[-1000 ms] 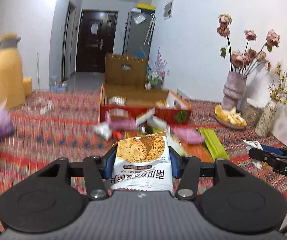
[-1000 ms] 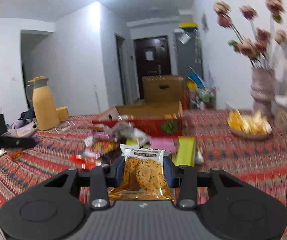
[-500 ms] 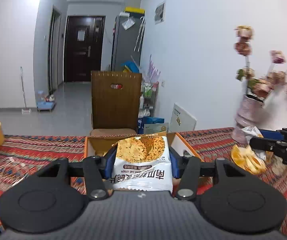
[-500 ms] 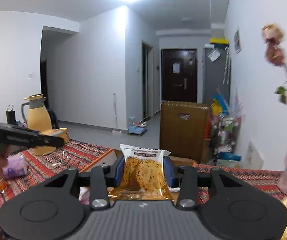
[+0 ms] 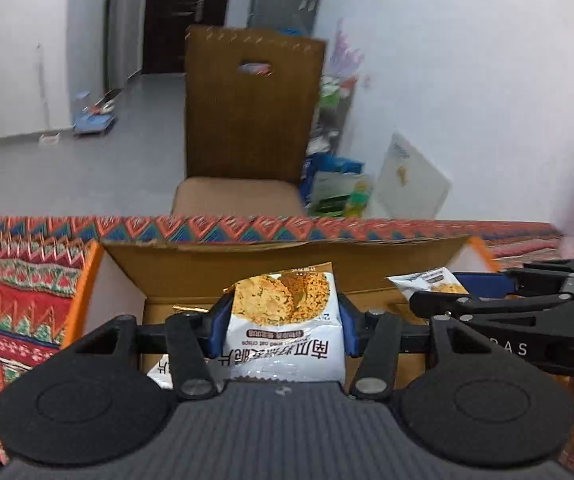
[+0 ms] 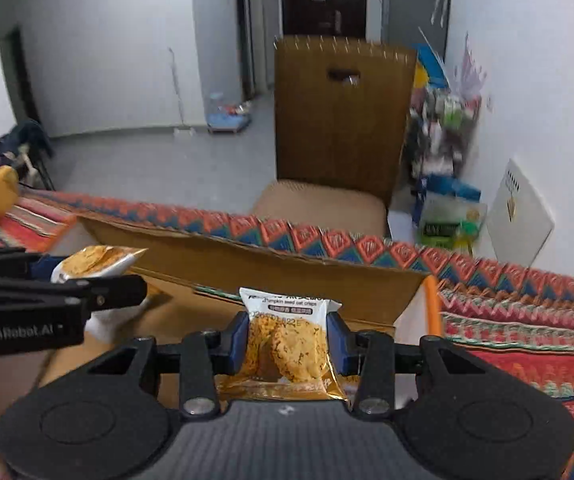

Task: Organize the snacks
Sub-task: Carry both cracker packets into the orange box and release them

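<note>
- Snack packets are sitting one in each of your grippers, both hovering above the open cardboard box (image 5: 287, 264) on the patterned tablecloth (image 5: 15, 280).
- Your left gripper (image 5: 283, 320) is pinching an oat crisp packet (image 5: 287, 320) between its blue pads.
- Your right gripper (image 6: 287, 338) is clamping a pumpkin seed crisp packet (image 6: 287, 344).
- Other wrappers seem to be lying inside the box, blurred.

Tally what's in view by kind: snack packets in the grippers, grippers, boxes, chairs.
Oat crisp packets held: 2, a white one in the left gripper and a gold-bottomed one in the right gripper
Grippers: 2
Cardboard box: 1
Chair: 1
Total: 6
A further packet partly shows inside the box; not counted.
</note>
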{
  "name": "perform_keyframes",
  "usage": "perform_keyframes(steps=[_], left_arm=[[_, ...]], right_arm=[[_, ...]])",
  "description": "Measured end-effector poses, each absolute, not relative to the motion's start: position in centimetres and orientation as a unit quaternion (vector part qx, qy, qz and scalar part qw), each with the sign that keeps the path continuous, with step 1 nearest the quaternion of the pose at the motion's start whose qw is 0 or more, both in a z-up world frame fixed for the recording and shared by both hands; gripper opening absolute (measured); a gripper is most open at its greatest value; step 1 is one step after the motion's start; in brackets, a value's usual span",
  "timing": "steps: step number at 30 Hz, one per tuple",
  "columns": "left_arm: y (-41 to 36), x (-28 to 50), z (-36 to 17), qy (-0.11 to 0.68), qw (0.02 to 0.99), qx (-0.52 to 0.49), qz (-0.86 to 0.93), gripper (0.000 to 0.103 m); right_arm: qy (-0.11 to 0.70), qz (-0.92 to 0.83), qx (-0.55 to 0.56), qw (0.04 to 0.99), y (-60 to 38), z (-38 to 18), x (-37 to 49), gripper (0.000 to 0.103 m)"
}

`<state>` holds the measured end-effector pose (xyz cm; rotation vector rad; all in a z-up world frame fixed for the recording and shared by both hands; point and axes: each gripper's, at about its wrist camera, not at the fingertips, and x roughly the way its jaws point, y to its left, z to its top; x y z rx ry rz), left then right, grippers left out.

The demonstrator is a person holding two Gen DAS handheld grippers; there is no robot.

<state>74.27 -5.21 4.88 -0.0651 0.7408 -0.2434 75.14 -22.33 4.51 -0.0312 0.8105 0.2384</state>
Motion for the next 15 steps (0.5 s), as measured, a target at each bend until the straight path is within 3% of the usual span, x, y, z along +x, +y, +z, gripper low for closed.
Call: perform_keyframes(steps=[1,2,3,9,15], left_arm=[[-4.9,74.6,4.3,0.365,0.923,-0.039,-0.116,0.065],[-4.5,74.9,3.8,0.372,0.919,-0.052,-0.119,0.072],[-4.1,75.3,3.4,0.382,0.912,-0.065,-0.132,0.073],[-2.2,75.2,2.0,0.392,0.888,-0.131,-0.201,0.073],[-2.1,74.6,2.8,0.372,0.902,-0.125,-0.180,0.073]], right_arm=[[0.396,0.118,-0.013,0.911,-22.2,4.0,76.0,0.046],[0.396,0.123,-0.006,0.910,-22.2,3.4,76.7,0.060],[0.407,0.123,0.010,0.905,-22.3,3.0,77.3,0.073],[0.418,0.145,0.116,0.889,-24.8,2.3,78.0,0.077],[0.409,0.126,0.062,0.902,-23.7,2.2,75.6,0.082]])
